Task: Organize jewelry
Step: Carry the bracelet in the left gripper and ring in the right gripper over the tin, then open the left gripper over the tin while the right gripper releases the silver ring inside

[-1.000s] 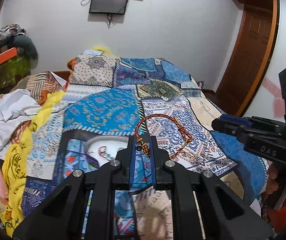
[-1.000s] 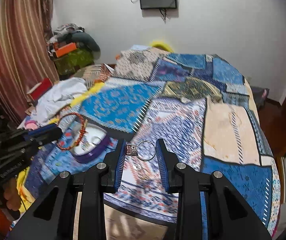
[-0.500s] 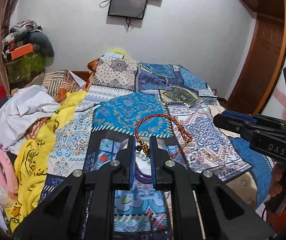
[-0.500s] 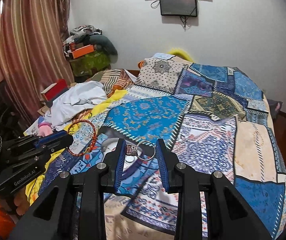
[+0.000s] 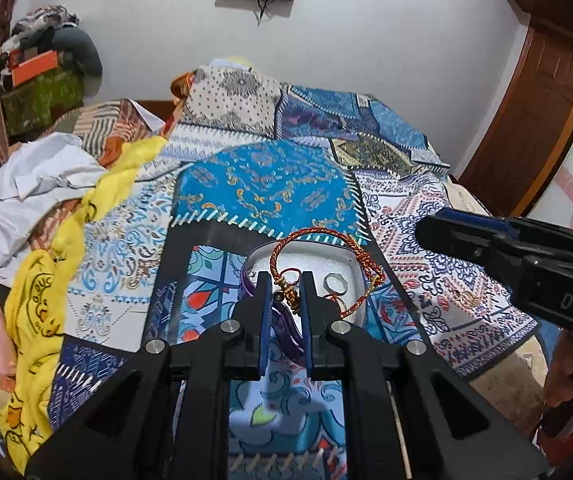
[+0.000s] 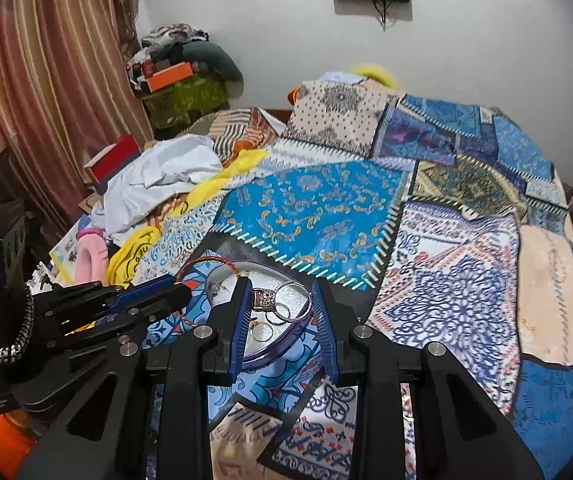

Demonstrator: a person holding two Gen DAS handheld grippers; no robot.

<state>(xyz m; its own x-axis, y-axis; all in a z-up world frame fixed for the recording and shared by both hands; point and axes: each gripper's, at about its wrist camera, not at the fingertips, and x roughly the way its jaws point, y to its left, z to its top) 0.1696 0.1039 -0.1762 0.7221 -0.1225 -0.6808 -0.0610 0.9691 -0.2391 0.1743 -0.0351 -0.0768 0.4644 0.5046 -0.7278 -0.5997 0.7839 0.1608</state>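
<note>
Above the white tray (image 5: pixel 306 264) on the bed, a light, limp cord bracelet (image 5: pixel 318 264) is being pinched at its knotted charm by the left hand-held gripper (image 5: pixel 283 300); a stiff ring (image 6: pixel 282 300) is being clamped by the right hand-held gripper (image 6: pixel 280 304).

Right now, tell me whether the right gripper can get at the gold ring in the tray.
Probably not yet. The right gripper hovers over the tray, with the gold ring just beneath and uncovered, but its jaws are shut on a silver ring, so it must drop that first.

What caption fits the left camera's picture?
Left gripper holds a red cord bracelet above a jewelry tray on a patchwork bedspread.
</note>
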